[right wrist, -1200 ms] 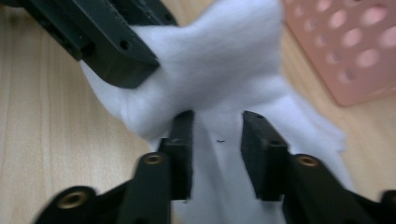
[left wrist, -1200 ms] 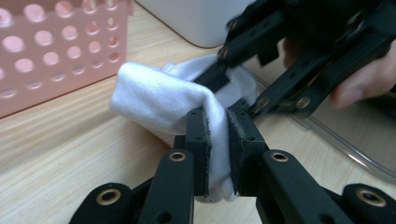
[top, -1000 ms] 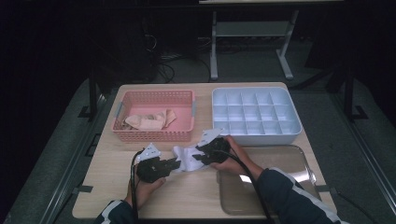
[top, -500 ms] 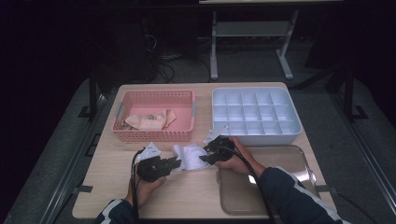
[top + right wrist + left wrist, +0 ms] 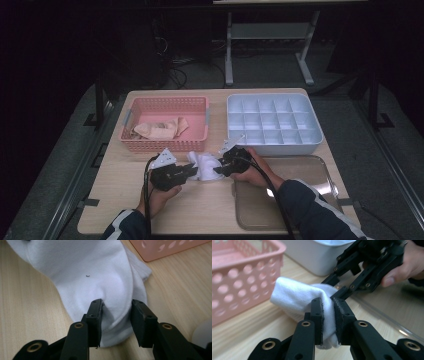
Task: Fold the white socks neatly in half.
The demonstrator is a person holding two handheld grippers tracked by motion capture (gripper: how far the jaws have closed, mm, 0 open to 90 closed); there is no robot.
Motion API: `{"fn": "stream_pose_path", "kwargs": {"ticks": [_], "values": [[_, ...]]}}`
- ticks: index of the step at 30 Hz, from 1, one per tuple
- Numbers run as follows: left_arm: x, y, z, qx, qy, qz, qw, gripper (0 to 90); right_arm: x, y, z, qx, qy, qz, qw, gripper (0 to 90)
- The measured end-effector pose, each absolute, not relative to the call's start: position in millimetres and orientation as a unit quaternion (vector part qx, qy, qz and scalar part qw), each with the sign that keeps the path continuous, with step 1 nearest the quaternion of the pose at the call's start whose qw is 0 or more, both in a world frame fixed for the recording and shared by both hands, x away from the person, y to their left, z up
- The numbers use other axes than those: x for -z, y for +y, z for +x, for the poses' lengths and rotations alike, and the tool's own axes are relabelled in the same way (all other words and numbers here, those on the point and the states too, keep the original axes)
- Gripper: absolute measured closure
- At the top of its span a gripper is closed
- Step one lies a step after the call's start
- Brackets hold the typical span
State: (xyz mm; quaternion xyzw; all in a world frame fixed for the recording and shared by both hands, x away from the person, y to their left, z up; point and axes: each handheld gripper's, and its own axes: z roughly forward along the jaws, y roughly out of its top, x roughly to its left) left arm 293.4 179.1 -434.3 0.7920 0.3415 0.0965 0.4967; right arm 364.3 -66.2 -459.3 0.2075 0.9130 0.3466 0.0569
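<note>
Your right gripper (image 5: 218,169) has come down against the white sock (image 5: 204,164) and its jaws have just been closing. They now straddle a fold of cloth without clamping it, so that grip is unfinished. Your left gripper (image 5: 328,316) is clenched on the sock's near-left end. The sock lies on the table (image 5: 115,200), between both grippers, just near of the pink basket (image 5: 165,146).
</note>
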Motion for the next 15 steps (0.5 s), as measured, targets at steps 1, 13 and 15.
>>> {"fn": "stream_pose_path", "kwargs": {"ticks": [1, 13, 15], "values": [[434.1, 177.1, 294.5, -0.095, 0.34, 0.792, 0.498, 77.8, 459.1, -66.1, 364.1, -0.347, 0.912, 0.211, 0.055, 61.7], [444.1, 145.0, 310.0, -0.078, 0.302, 0.823, 0.474, 78.4, 460.2, -65.9, 364.2, -0.35, 0.91, 0.218, 0.045, 63.9], [448.2, 142.2, 313.0, -0.072, 0.304, 0.828, 0.466, 78.2, 460.4, -66.6, 364.9, -0.349, 0.91, 0.217, 0.049, 62.8]]}}
